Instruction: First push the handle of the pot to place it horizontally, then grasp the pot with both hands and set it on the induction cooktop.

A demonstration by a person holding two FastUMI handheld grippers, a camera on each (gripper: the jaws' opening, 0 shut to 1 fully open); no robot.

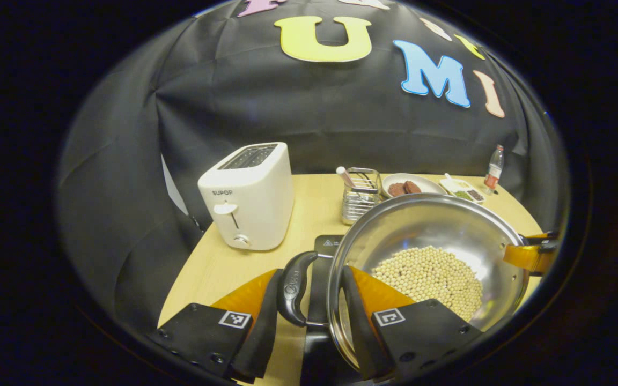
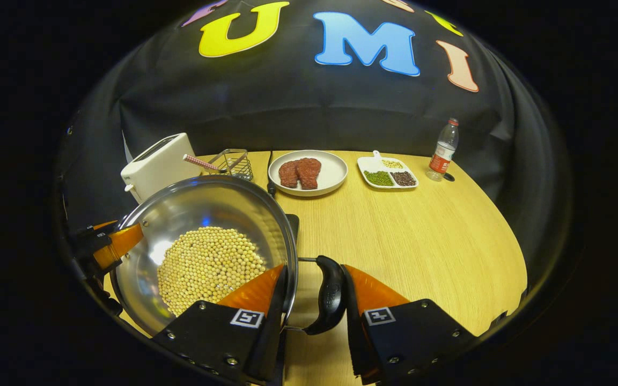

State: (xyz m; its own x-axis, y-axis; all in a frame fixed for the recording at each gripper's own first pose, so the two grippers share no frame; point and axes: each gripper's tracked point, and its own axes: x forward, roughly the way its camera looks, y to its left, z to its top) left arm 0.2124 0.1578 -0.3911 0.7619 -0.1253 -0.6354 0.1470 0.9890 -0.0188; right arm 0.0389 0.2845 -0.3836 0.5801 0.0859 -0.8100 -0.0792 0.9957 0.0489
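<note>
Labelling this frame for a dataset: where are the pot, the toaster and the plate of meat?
pot (image 2: 180,209), right gripper view, bare inner wall above the beans.
toaster (image 1: 250,209), left gripper view, front face.
plate of meat (image 2: 333,171), right gripper view, bare right part.

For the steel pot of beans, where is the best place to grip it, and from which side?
Grip the steel pot by its two black loop handles, one gripper from each side. The handles stick out past the rim on opposite sides, and each gripper brackets one, inner finger inside the rim.
</note>
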